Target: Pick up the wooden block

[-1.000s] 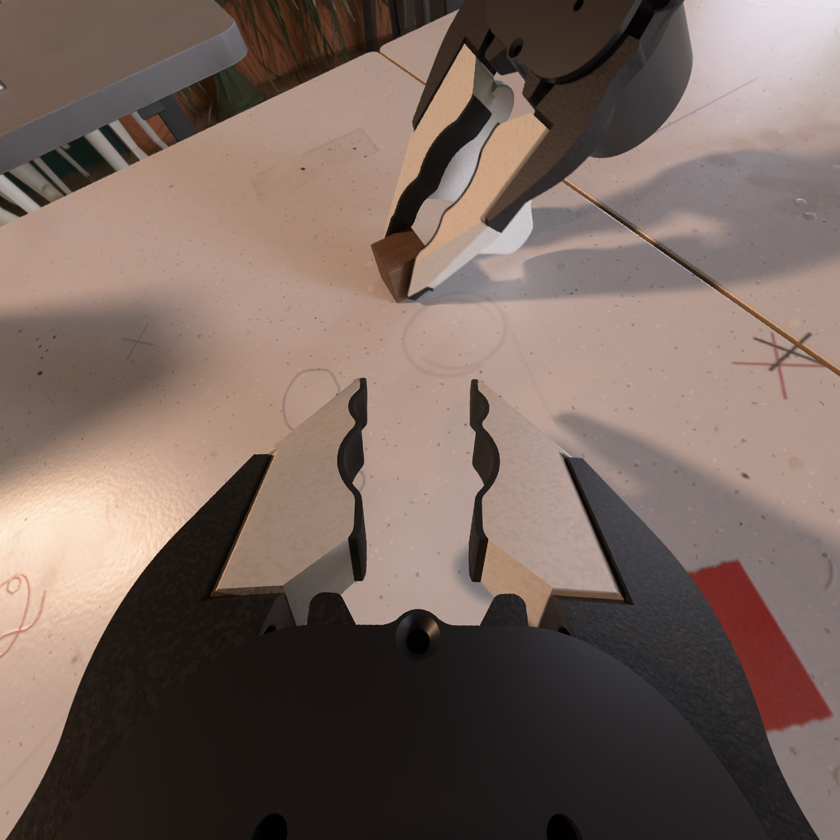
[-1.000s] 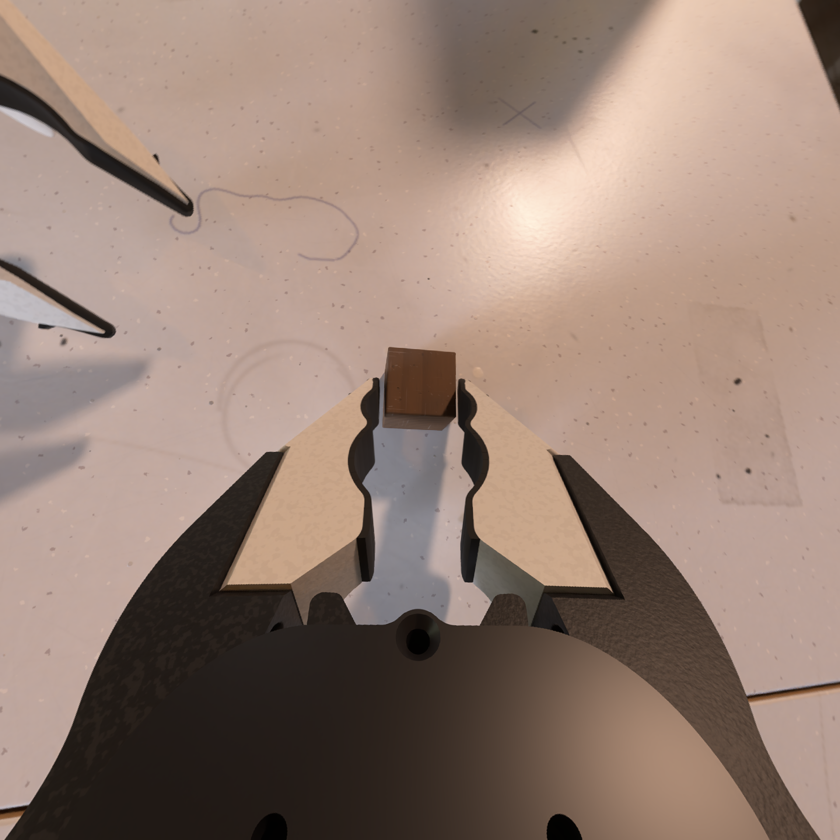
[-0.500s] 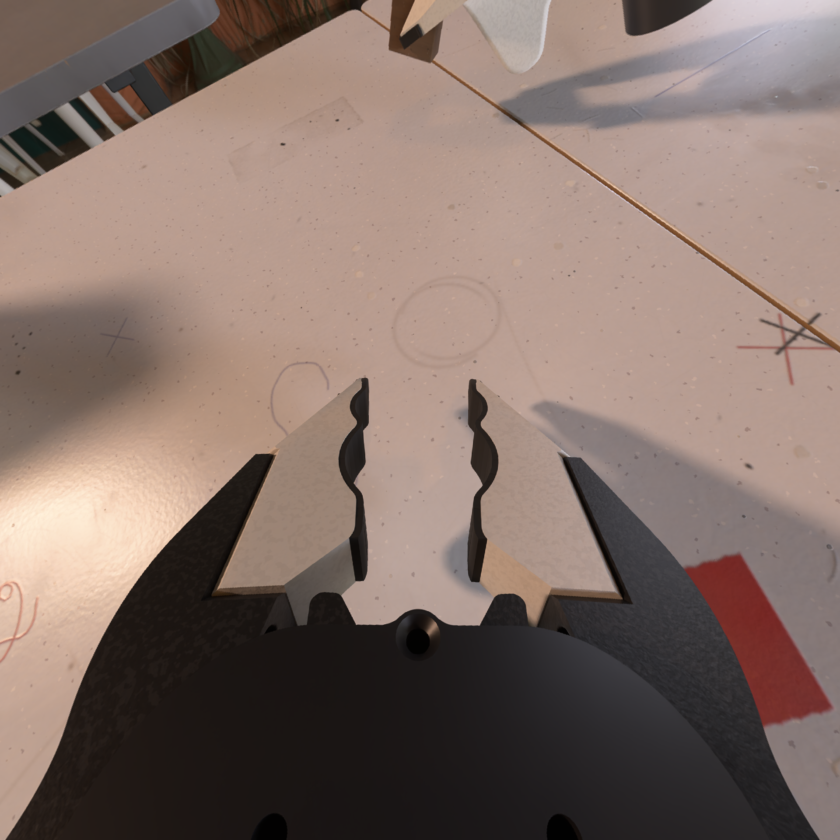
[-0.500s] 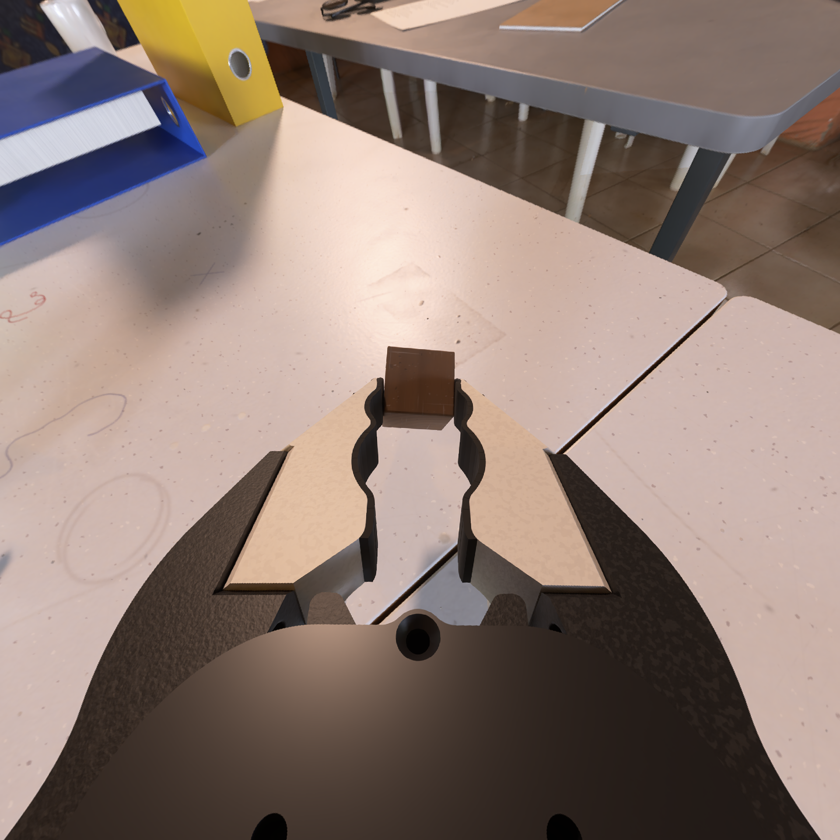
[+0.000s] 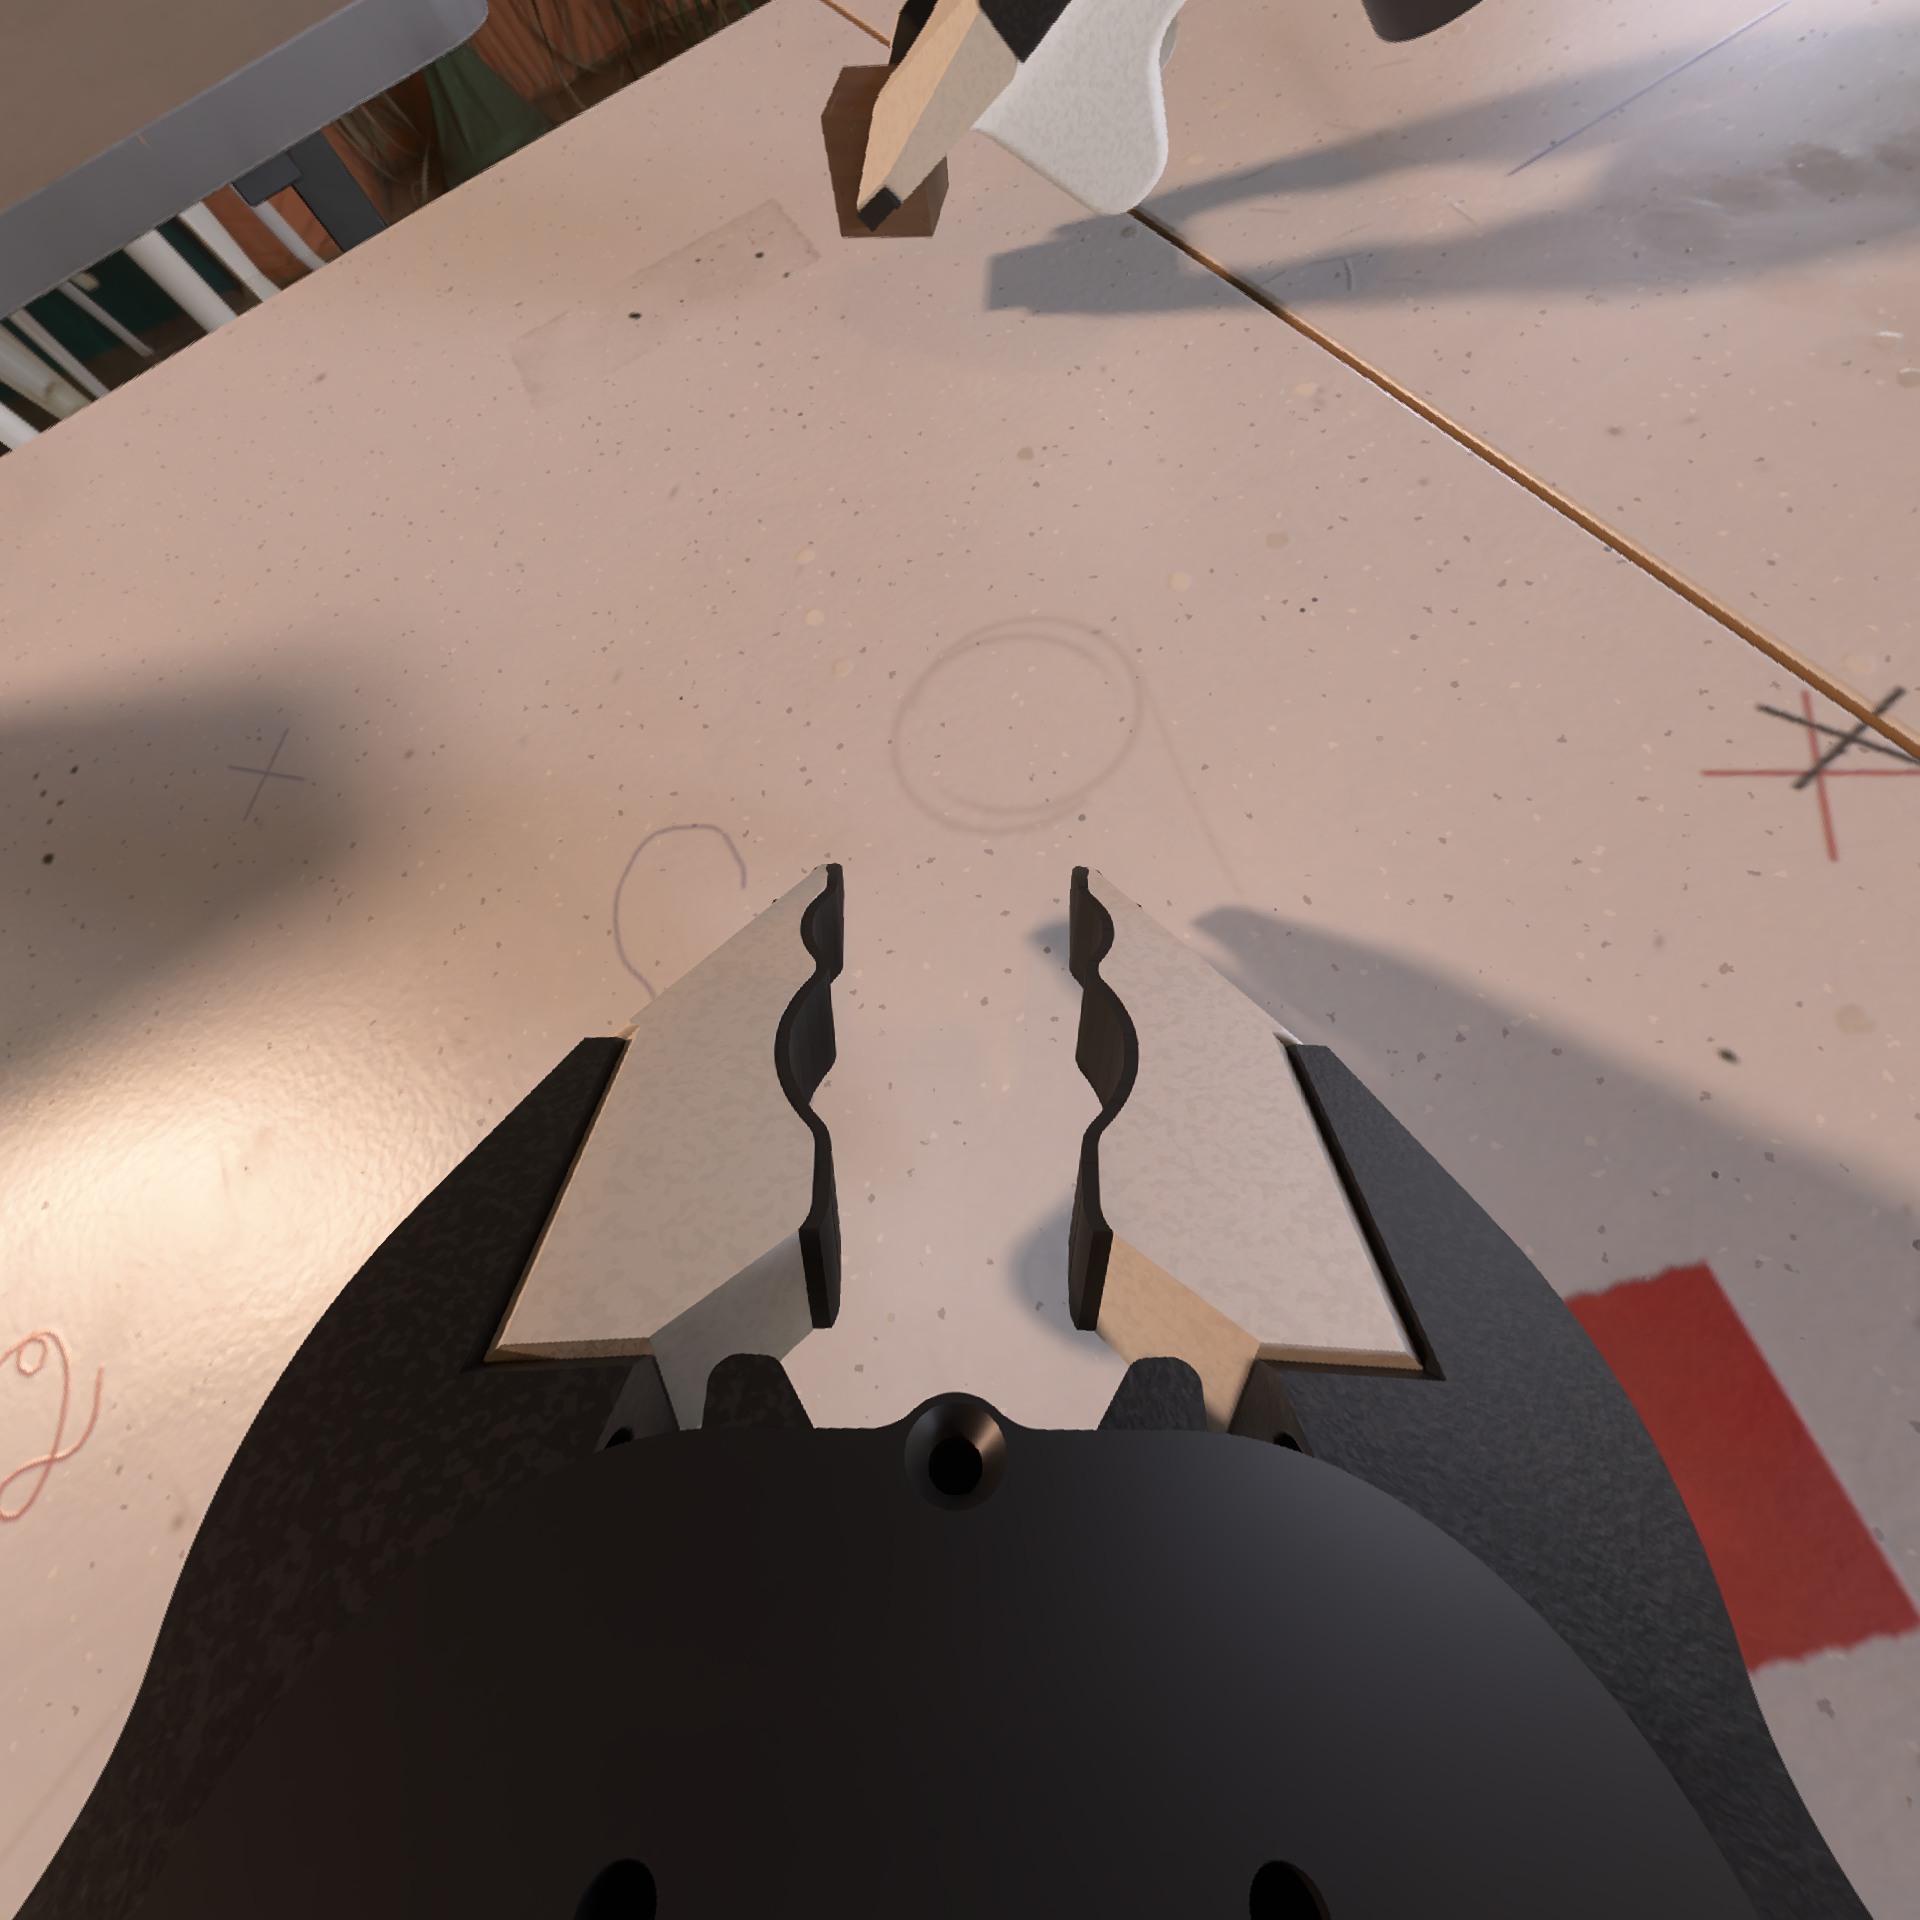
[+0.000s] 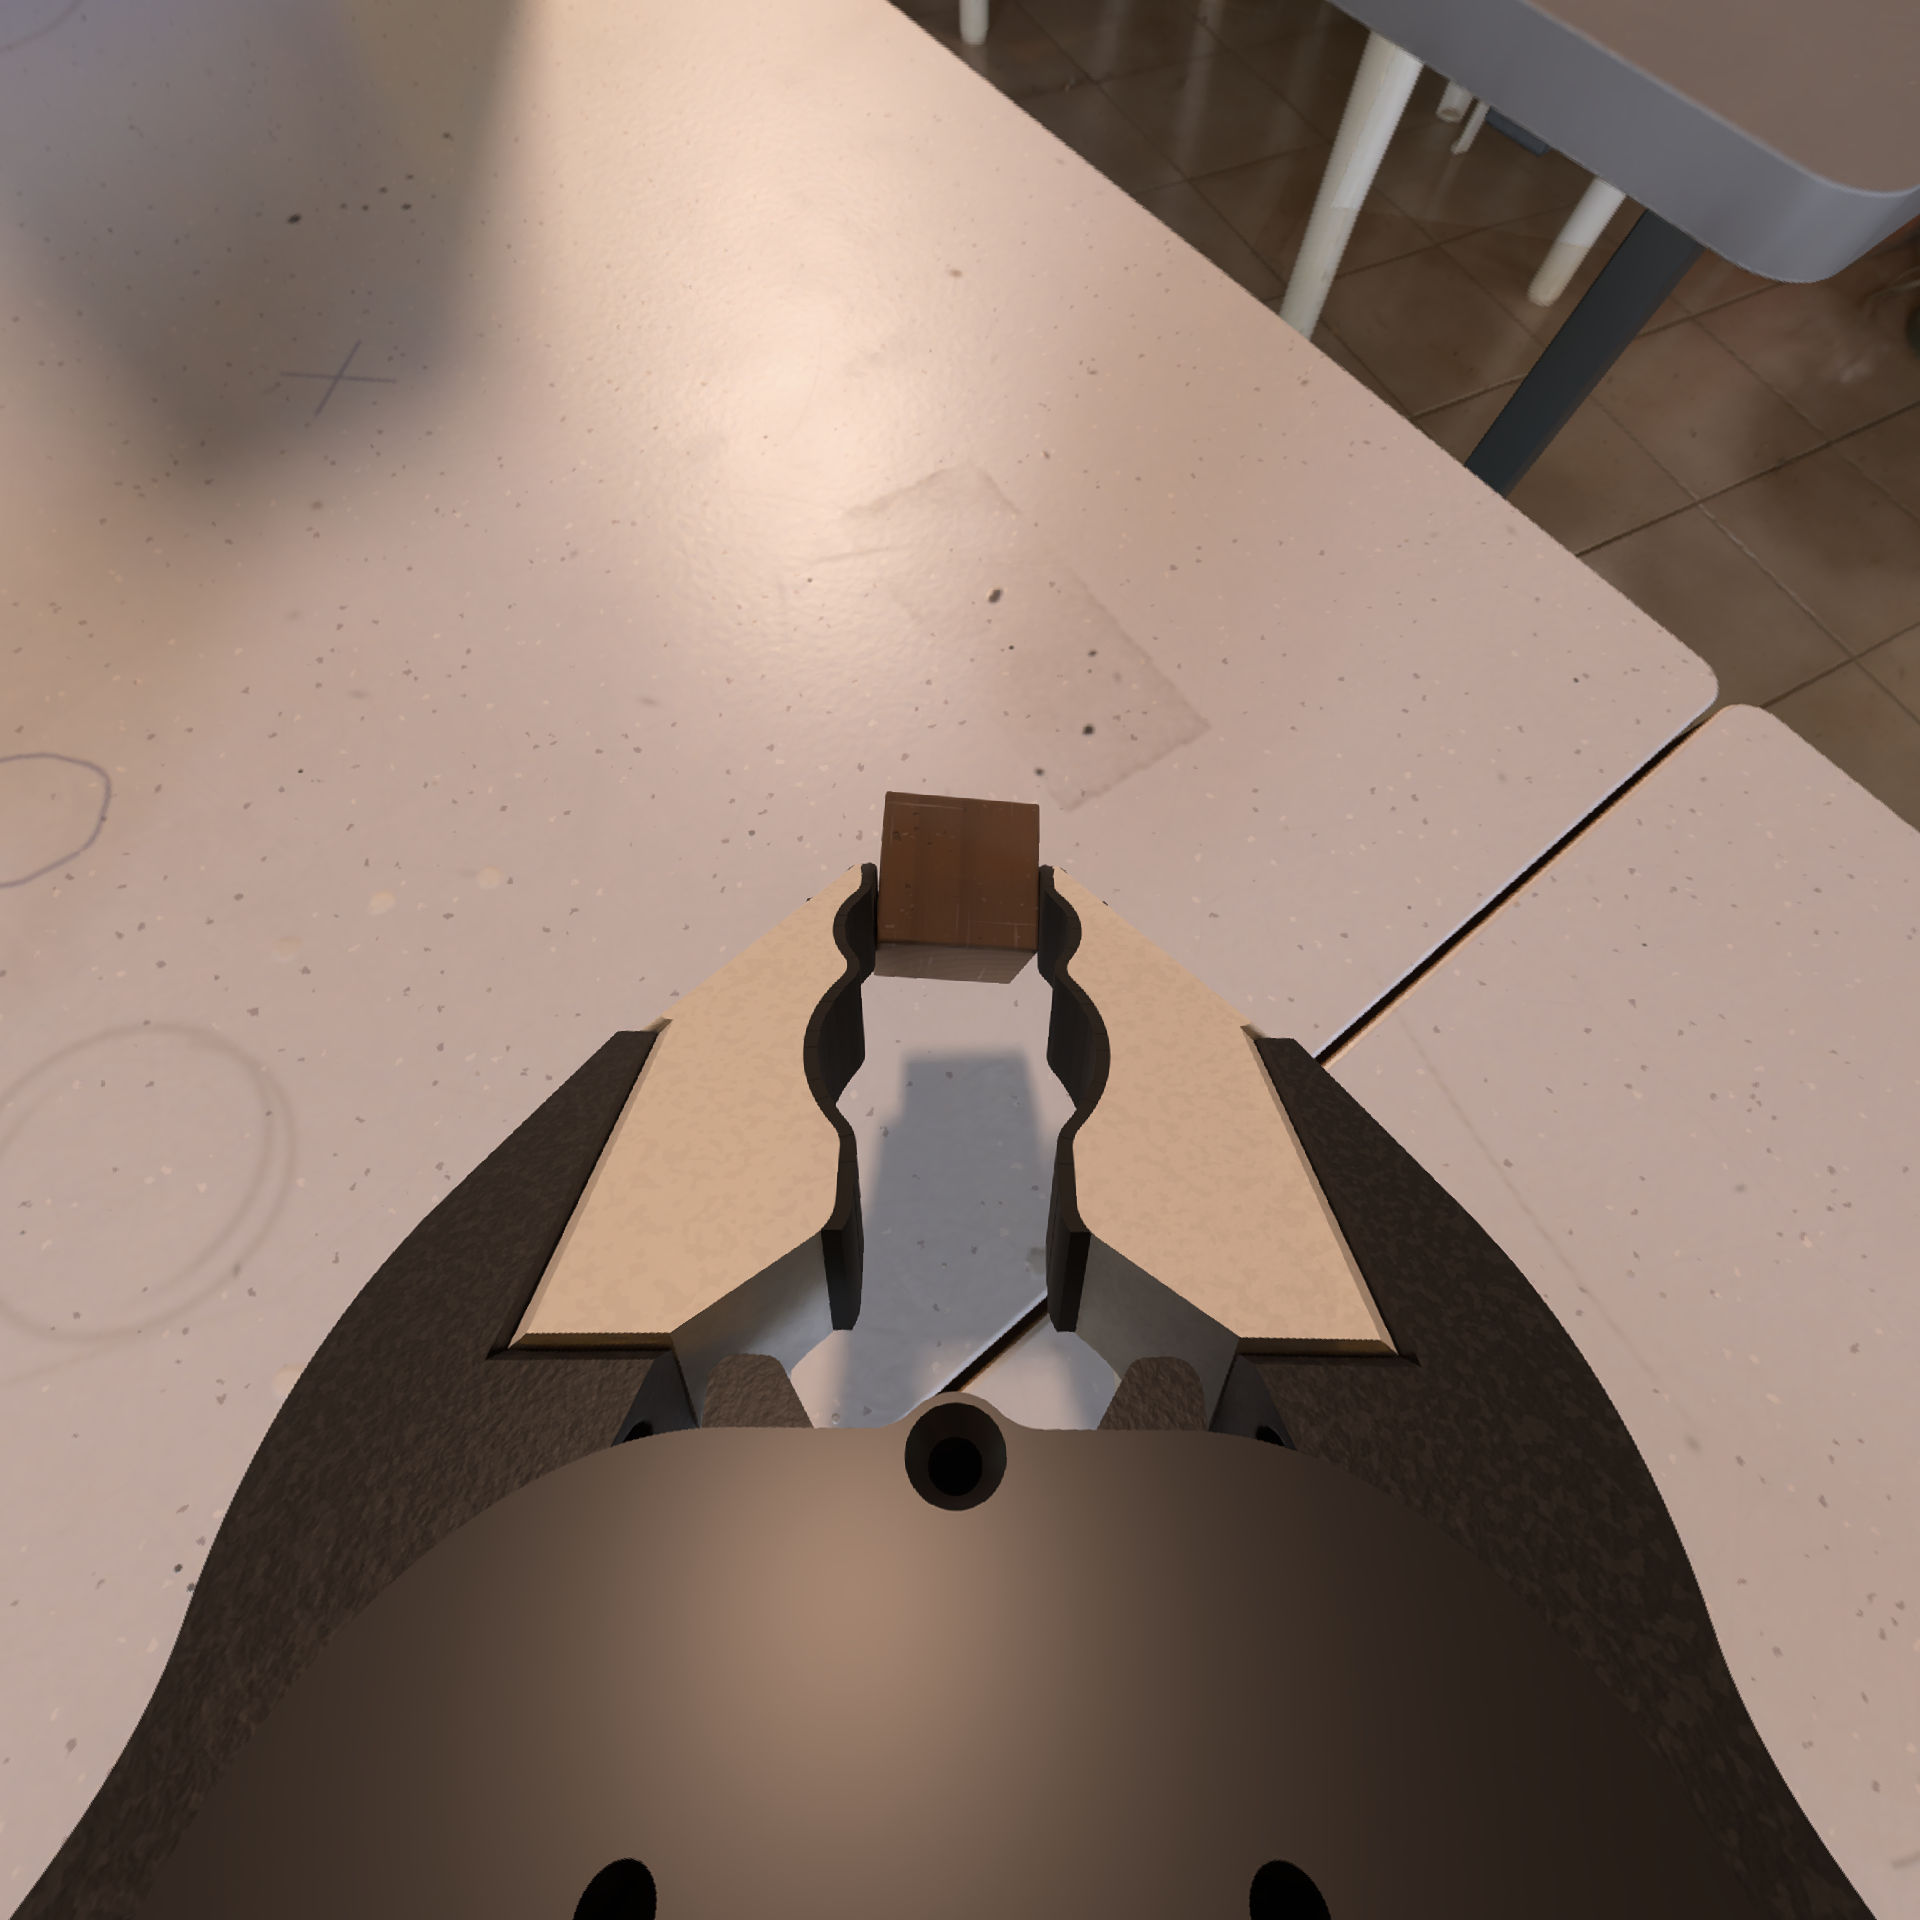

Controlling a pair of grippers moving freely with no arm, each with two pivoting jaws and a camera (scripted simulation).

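Right hand-held gripper (image 6: 958, 914): closed on the wooden block (image 6: 958, 871) at its tips, clear above the desk (image 6: 623, 520).
Left hand-held gripper (image 5: 956, 883): parted, holding nothing, kept aside.

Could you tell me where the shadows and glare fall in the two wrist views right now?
Left wrist view: a bright sheen on the table at lower left, soft shadow at mid left, and a hard shadow under the right gripper holding the wooden block. Right wrist view: a blurry dark shadow at upper left, glare at top centre, and the block's shadow on the table between the fingers.
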